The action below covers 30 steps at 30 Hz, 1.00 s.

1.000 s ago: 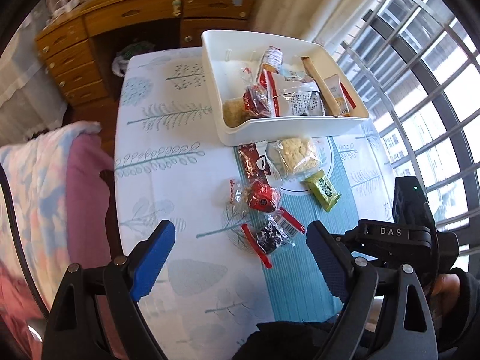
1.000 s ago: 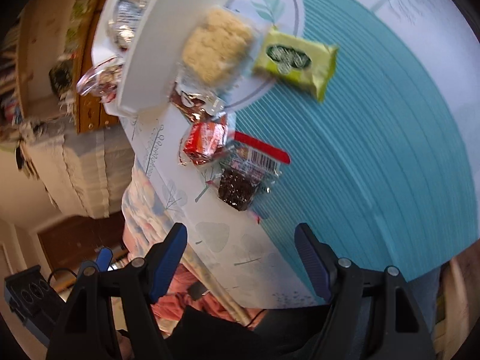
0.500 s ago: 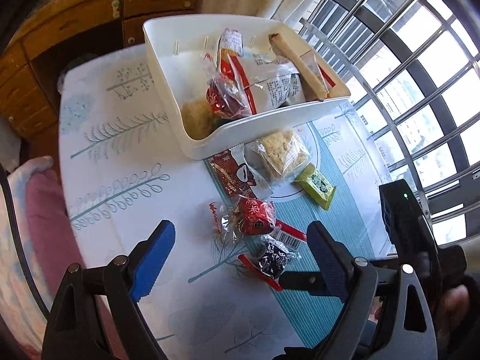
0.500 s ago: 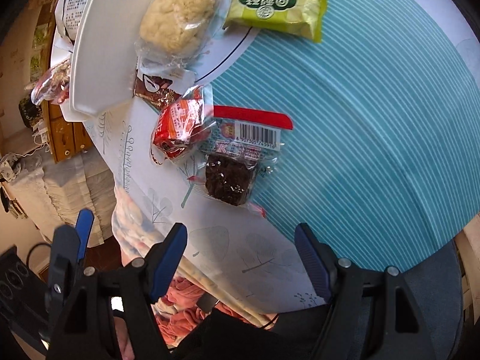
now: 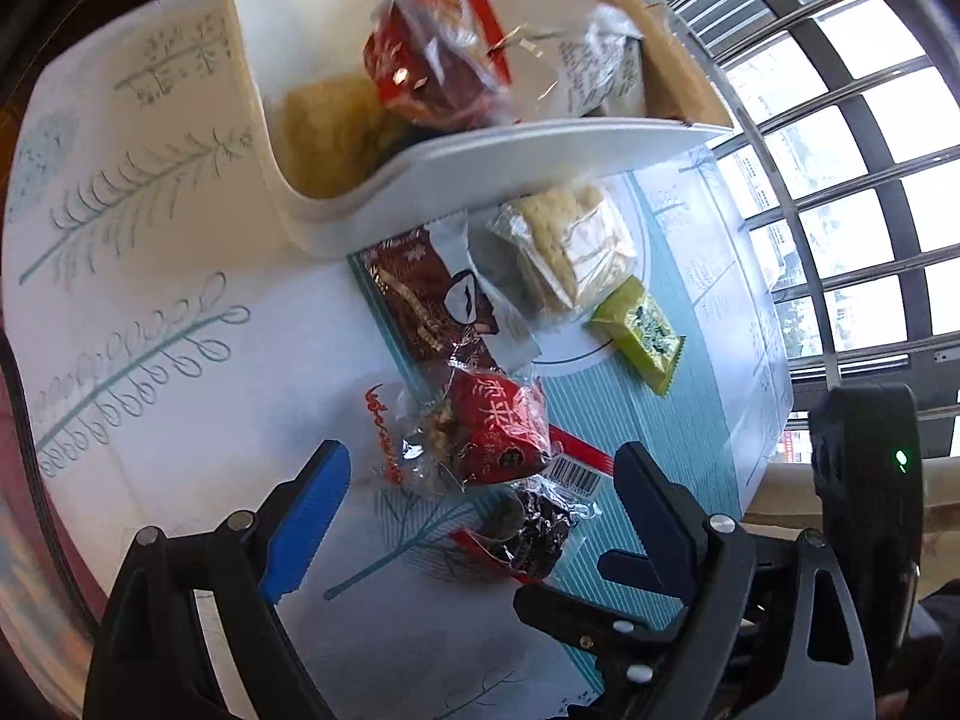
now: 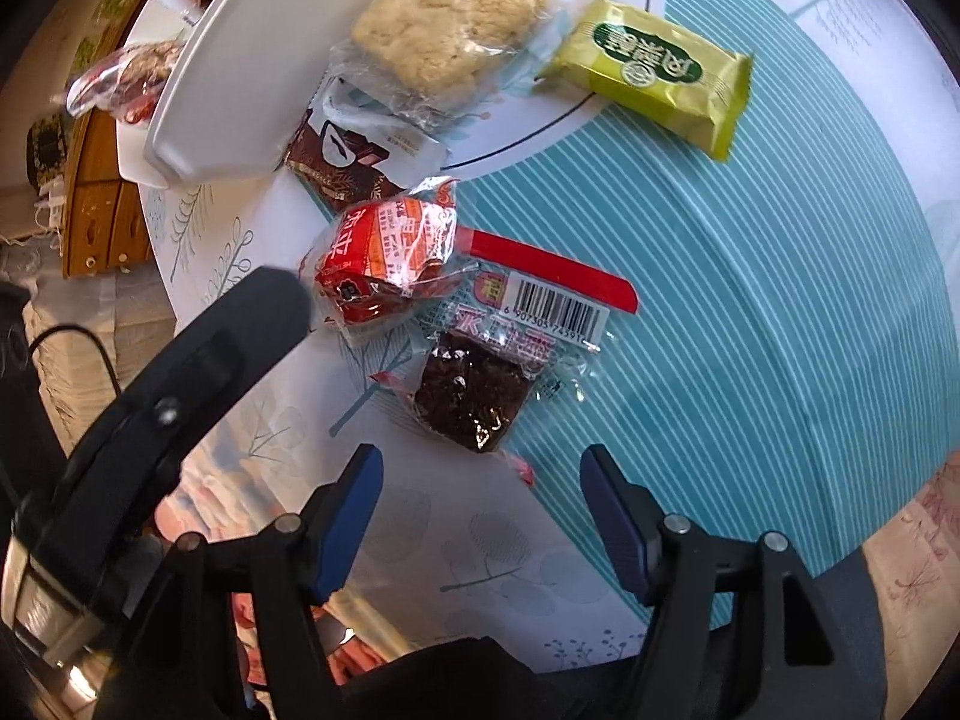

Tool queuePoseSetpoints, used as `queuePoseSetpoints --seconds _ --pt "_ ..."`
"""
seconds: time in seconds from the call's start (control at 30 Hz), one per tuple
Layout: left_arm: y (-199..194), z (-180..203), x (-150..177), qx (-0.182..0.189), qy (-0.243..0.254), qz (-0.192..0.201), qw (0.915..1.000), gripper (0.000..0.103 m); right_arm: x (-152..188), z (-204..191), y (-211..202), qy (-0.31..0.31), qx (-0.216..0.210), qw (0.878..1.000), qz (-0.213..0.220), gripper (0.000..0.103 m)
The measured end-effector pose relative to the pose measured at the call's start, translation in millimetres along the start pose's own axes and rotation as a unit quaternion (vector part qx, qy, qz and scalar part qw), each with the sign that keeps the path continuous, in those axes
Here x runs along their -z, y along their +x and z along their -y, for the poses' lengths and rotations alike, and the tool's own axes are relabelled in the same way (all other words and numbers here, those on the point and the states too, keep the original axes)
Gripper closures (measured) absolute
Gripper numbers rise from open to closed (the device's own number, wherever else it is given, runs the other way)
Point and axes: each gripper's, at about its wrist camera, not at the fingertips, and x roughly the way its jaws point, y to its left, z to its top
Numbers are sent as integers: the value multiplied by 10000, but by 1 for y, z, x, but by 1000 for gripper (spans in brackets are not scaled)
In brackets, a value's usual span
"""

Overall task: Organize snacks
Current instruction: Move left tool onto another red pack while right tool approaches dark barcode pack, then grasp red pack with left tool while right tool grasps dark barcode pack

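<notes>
Loose snacks lie on the table: a red packet [image 5: 498,432] [image 6: 384,267], a dark snack with a barcode label [image 5: 534,525] [image 6: 474,390], a brown chocolate packet [image 5: 429,300] [image 6: 339,162], a pale rice cake [image 5: 567,243] [image 6: 447,42] and a green packet [image 5: 639,330] [image 6: 654,72]. A white bin [image 5: 480,150] [image 6: 204,120] holds several snacks. My left gripper [image 5: 480,480] is open just short of the red packet. My right gripper [image 6: 480,474] is open just short of the dark snack. Both are empty.
The round table [image 5: 150,312] has a white leaf-print cloth with a teal striped band [image 6: 780,300]. A barred window [image 5: 852,150] is to the right. A wooden drawer unit [image 6: 102,204] stands beyond the table. The other gripper's body [image 6: 180,390] crosses the right view's left side.
Both grippers have moved in low toward the loose snacks. The left one came forward past the table's near part; the right one closed in on the dark snack. Jaws stayed open.
</notes>
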Motion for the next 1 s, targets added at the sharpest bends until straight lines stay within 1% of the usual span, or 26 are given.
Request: queuePoseSetpoints --seconds 0.1,0.2,0.3,0.37,0.47,0.53,0.57,0.6,0.63,0.67,0.73,0.8,0.87,1.0 --pt "16 -2 -2 -91 -71 -228 9997 14 1 -13 5 -185 282 9994 60 35" --pt "30 -2 -4 -156 -111 -419 9989 14 0 -23 11 -341 663 9971 129 35" --pt "40 0 -5 -226 -118 -503 9984 13 1 -33 17 -445 761 9960 158 37" --pt "43 5 -6 -246 -81 -470 9986 12 2 -38 22 -523 820 9952 147 39" --pt "46 12 -8 -419 -11 -445 9981 12 6 -47 31 -505 748 9958 172 43" --pt "49 17 -8 -541 -9 -445 9975 13 5 -46 32 -465 735 9960 181 52" --pt "50 18 -7 -591 -21 -439 9973 13 4 -46 33 -445 708 9964 168 55" --pt "50 18 -9 -620 -19 -445 9971 13 4 -45 35 -416 704 9965 151 63" --pt "51 19 -10 -662 -10 -455 9968 13 3 -43 35 -392 714 9966 121 68" --pt "51 20 -10 -705 -11 -460 9964 14 4 -43 35 -413 731 9964 130 70" --pt "52 24 -10 -836 8 -428 9956 20 6 -39 35 -485 758 9959 133 75" --pt "55 28 -11 -917 -5 -415 9949 25 8 -37 35 -514 773 9956 123 81" --pt "56 30 -12 -970 -65 -419 9944 29 12 -34 36 -492 778 9957 39 93" --pt "54 26 -13 -880 -230 -474 9947 32 14 -31 37 -481 690 9965 -33 93"
